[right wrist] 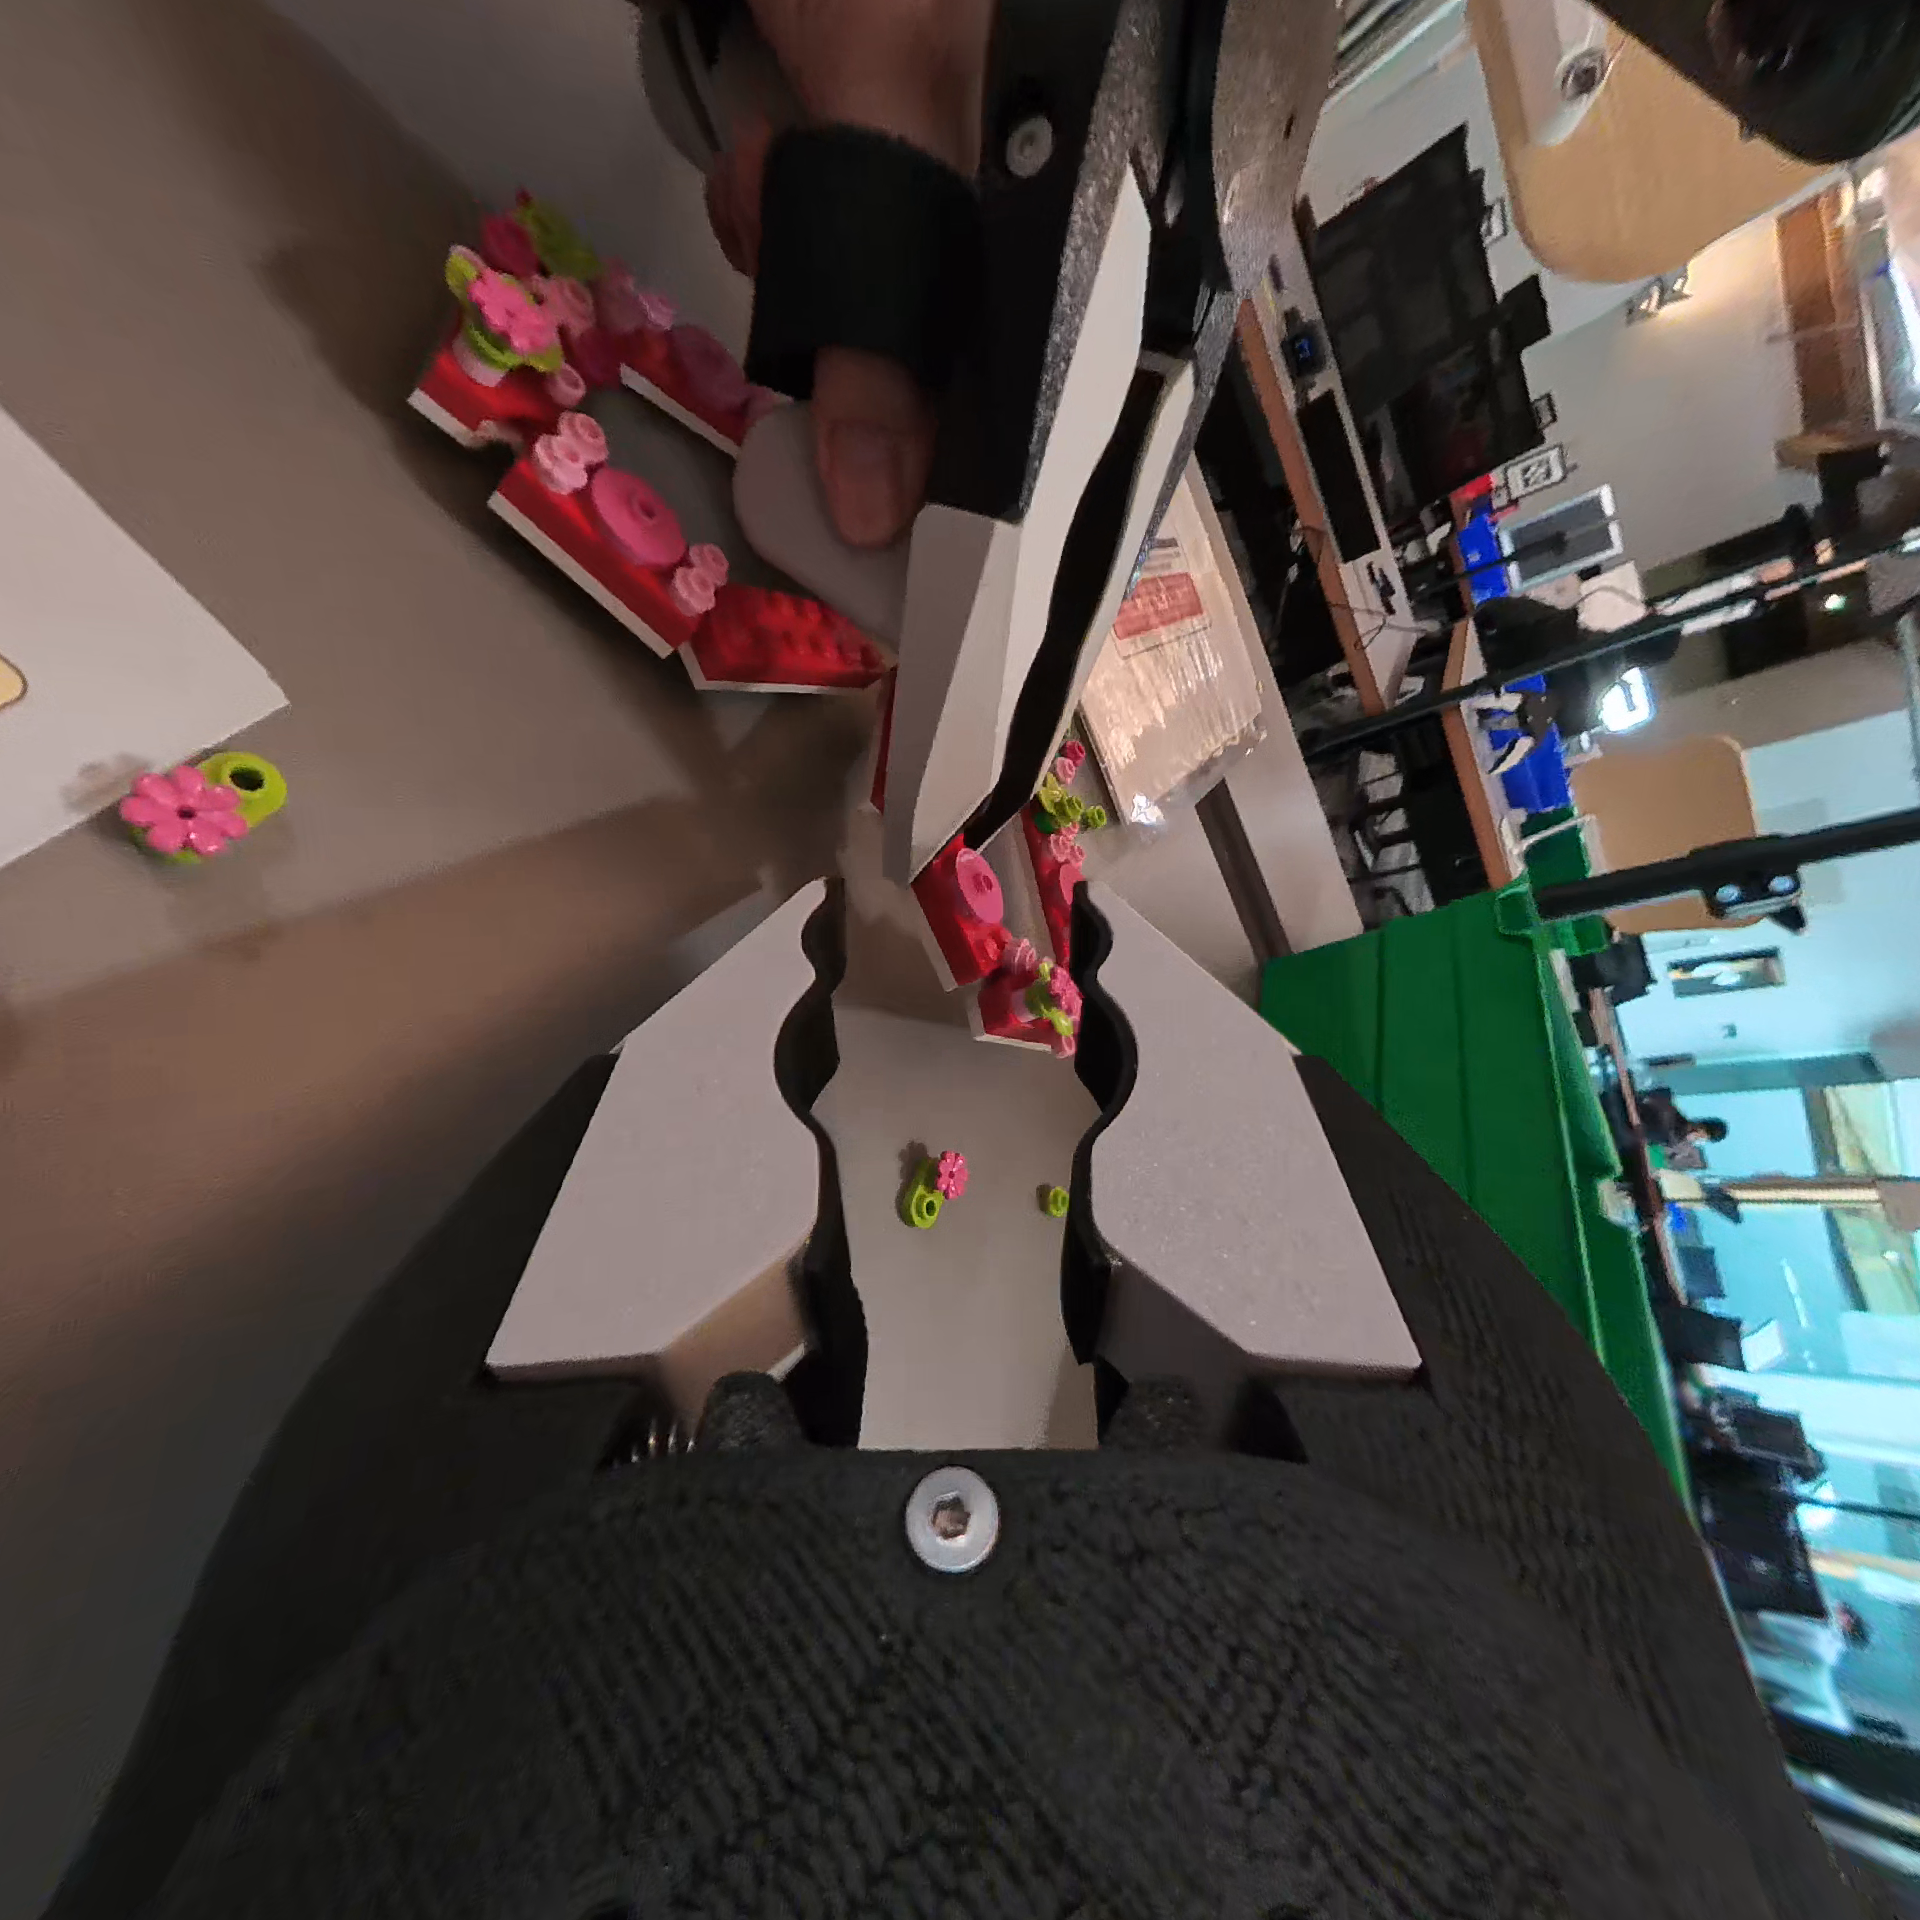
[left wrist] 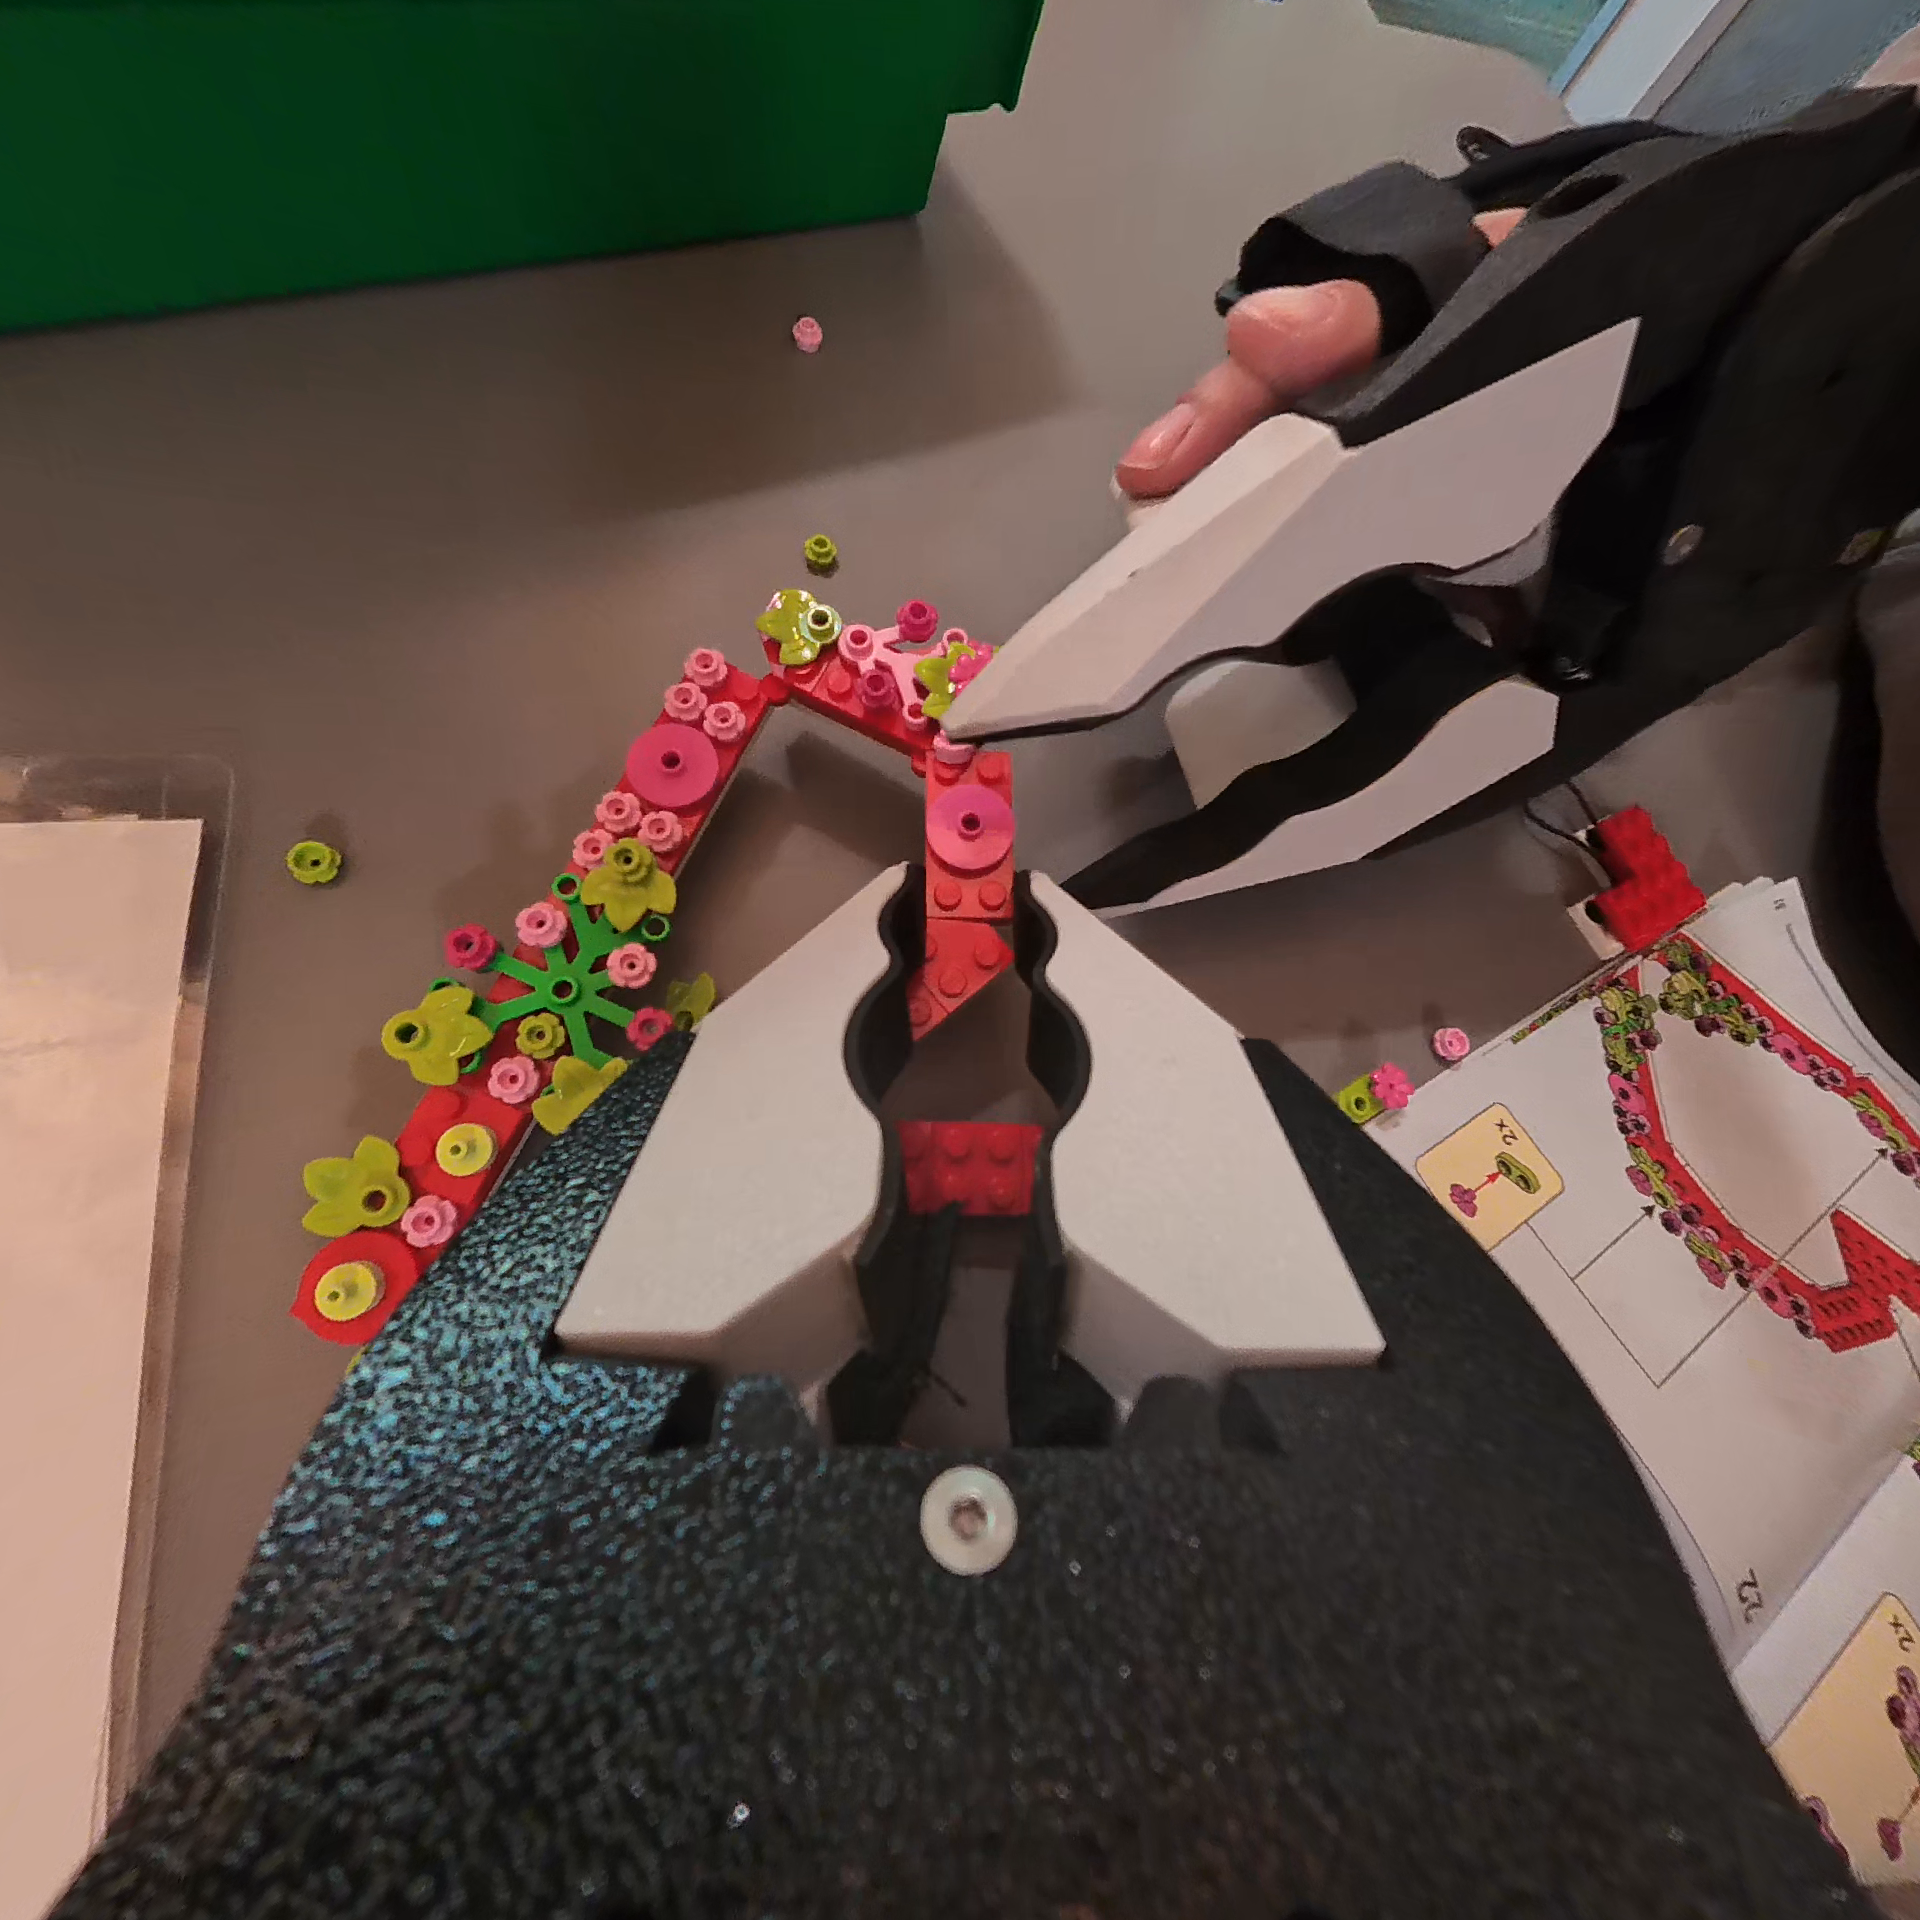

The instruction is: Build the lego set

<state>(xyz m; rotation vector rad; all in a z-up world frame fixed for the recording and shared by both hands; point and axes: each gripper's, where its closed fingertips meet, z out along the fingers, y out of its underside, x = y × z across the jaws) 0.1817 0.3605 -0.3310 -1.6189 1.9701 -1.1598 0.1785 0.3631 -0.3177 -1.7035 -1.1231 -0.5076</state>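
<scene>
1. Tabletop (left wrist: 416, 468): grey, fills most of the left wrist view. Green bin (left wrist: 468, 135) along the upper left edge; instruction booklet (left wrist: 1621, 1299) at lower right, open.
2. Red lego frame (left wrist: 665, 821): centre of the left wrist view, a ring of red plates studded with pink and lime flowers. Its near right arm passes up between the left tongs.
3. Left tongs (left wrist: 968, 914): closed on the bare red plate section of the frame, just below a large pink disc (left wrist: 969, 823).
4. Right tongs (left wrist: 966, 727): enter from upper right of that view, tips together and touching the frame's top right corner; whether they pinch a small pink stud there I cannot tell.
5. Loose flowers, e.g. lime one (left wrist: 313, 861) at centre left, pink one (left wrist: 807, 334) near the top.
6. Handling judgement: frame is light and stiff per plate, but the joints look weak and could pop apart. Grip bare plate edges, not the flowers, which detach easily.
</scene>
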